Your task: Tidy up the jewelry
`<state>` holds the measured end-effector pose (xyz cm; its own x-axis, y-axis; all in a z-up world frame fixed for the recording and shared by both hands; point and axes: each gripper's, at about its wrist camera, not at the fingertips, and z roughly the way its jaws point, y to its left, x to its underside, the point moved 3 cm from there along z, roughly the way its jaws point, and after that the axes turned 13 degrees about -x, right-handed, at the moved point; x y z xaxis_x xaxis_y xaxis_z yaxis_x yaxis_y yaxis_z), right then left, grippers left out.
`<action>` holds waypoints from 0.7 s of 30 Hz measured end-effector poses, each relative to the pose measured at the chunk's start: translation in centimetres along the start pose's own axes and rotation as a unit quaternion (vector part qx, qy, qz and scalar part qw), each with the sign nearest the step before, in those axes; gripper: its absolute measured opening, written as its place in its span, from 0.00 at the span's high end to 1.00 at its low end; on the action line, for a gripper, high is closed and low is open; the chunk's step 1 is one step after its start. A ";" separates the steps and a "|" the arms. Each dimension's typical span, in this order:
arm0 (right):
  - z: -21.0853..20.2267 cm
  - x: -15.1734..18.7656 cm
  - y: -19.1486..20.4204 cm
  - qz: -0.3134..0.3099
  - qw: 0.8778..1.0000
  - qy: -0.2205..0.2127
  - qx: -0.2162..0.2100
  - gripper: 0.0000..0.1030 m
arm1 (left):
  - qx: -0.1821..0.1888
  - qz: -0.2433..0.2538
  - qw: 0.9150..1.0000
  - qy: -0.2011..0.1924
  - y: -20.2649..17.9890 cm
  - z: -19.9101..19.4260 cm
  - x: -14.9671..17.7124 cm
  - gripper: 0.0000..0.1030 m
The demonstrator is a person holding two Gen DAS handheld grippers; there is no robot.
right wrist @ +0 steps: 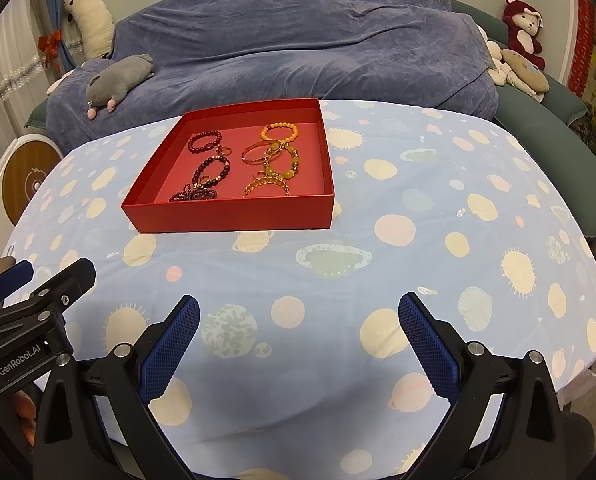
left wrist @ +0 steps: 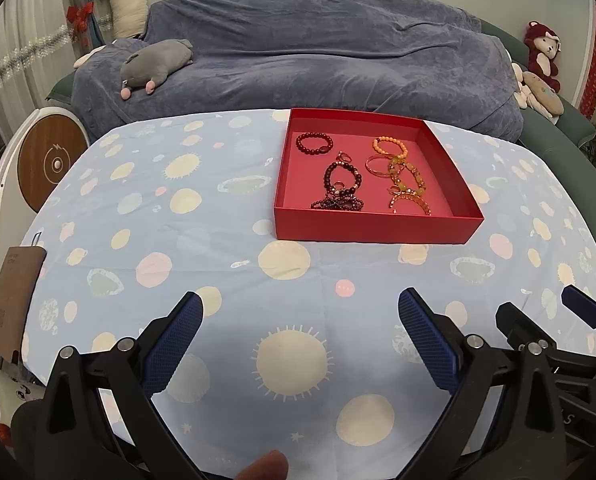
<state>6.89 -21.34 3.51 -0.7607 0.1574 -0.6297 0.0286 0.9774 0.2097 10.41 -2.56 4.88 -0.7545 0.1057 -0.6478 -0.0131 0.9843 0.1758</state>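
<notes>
Both the left gripper (left wrist: 300, 312) and right gripper (right wrist: 298, 312) hang spread and empty over the worktop (right wrist: 438, 264). Beyond them, the jewelry already lies in the red tray (right wrist: 230, 212): dark bead bracelets (right wrist: 212, 172) left, amber ones (right wrist: 282, 160) right. Best pinch one strand at a time, low and gently.

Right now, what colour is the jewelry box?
Red box, pinkish inside; clearest in the right wrist view.

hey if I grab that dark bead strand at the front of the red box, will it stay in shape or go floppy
Probably floppy: the dark strand lies bunched in loose loops, not a firm ring. It may snag, since it touches the dark bracelet behind it. Its small round beads look smooth, so it could slip from the pads.
</notes>
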 end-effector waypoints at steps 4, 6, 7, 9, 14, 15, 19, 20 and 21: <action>0.0 0.1 0.1 -0.001 1.000 -0.001 0.000 0.07 | -0.003 0.000 1.000 0.001 0.0 0.0 0.1 0.09; 0.0 0.1 0.1 -0.001 1.000 0.000 0.000 0.07 | -0.004 -0.001 1.000 0.002 0.1 0.1 0.1 0.09; 0.0 0.1 0.1 -0.002 1.000 -0.001 0.001 0.07 | -0.005 -0.001 1.000 0.002 0.1 0.1 0.1 0.09; 0.0 0.1 0.1 -0.001 1.000 -0.002 0.000 0.07 | -0.005 -0.001 1.000 0.003 0.1 0.1 0.1 0.09; 0.0 0.1 0.1 0.000 1.000 -0.002 0.000 0.07 | -0.005 -0.001 1.000 0.003 0.2 0.1 0.1 0.09; 0.0 0.1 0.1 0.000 1.000 -0.003 0.000 0.07 | -0.006 -0.001 1.000 0.003 0.1 0.1 0.1 0.09; 0.0 0.1 0.1 -0.001 1.000 -0.002 0.000 0.07 | -0.007 -0.001 1.000 0.003 0.3 0.2 0.2 0.09; 0.0 0.1 0.1 -0.001 1.000 -0.002 0.001 0.07 | -0.008 -0.001 1.000 0.004 0.3 0.2 0.3 0.09; 0.0 0.0 0.1 -0.001 1.000 -0.002 0.001 0.07 | -0.008 -0.001 1.000 0.003 0.3 0.1 0.2 0.09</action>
<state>6.87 -21.23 3.50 -0.7581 0.1554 -0.6333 0.0274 0.9779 0.2071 10.33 -2.23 4.68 -0.7583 0.1020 -0.6439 -0.0255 0.9823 0.1856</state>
